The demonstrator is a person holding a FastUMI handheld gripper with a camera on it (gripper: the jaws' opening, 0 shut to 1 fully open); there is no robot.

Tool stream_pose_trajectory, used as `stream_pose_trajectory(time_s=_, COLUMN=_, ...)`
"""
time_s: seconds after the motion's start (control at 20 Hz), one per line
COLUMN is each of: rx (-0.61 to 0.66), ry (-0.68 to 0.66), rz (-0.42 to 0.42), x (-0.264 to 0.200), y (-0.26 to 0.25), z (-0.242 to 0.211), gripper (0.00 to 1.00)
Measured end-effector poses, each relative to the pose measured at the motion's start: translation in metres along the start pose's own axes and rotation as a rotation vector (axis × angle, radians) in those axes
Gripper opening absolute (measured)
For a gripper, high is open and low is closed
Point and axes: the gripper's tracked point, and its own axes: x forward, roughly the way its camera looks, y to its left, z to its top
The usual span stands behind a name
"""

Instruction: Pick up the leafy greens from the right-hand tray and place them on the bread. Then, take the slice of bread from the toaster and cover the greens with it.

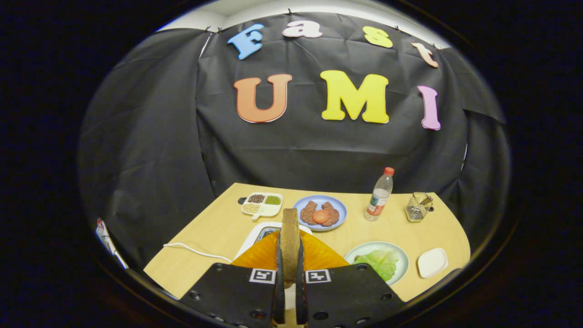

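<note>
Gripper [289, 278] is clamped on the bread slice [290, 241]: both fingers press its flat faces, and the slice stands on edge, sticking up and forward past the fingertips. The slice is lifted above the toaster [255, 234], whose white body and slot show just ahead and slightly left of the fingers, with its white cord [191, 249] trailing off left across the worktop [214, 228].

Leafy greens [380, 264] lie on a pale green plate [401, 255], right of the fingers and close by. Whether bread sits under the greens — cannot tell. A small white dish [432, 262] is just right of that plate.

Beyond the slice: a blue plate [339, 205] with two brown patties [309, 212] and a tomato slice [320, 217] on top. Left of it is a white divided tray [262, 204] with dark, green and pale grains in separate compartments. Further right is a clear bottle with a red cap [379, 195], upright, then a wire holder [418, 207] near the far right corner.

An orange part of the gripper body [259, 255] shows on both sides behind the fingers.
</note>
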Motion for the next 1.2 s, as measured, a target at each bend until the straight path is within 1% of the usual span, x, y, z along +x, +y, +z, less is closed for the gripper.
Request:
stream_pose_trajectory(time_s=0.3, rx=0.023, ry=-0.052, rz=-0.038, x=-0.018, y=-0.038, z=0.015, gripper=0.09)
stream_pose_trajectory(time_s=0.5, rx=0.039, ry=-0.051, rz=-0.077, x=-0.017, y=-0.068, z=0.009, gripper=0.09)
stream_pose_trajectory(time_s=0.9, rx=0.086, ry=0.029, rz=-0.128, x=0.013, y=-0.118, z=-0.032, gripper=0.09)
stream_pose_trajectory(time_s=1.2, rx=0.141, ry=0.099, rz=-0.136, x=0.046, y=-0.145, z=-0.070, gripper=0.09)
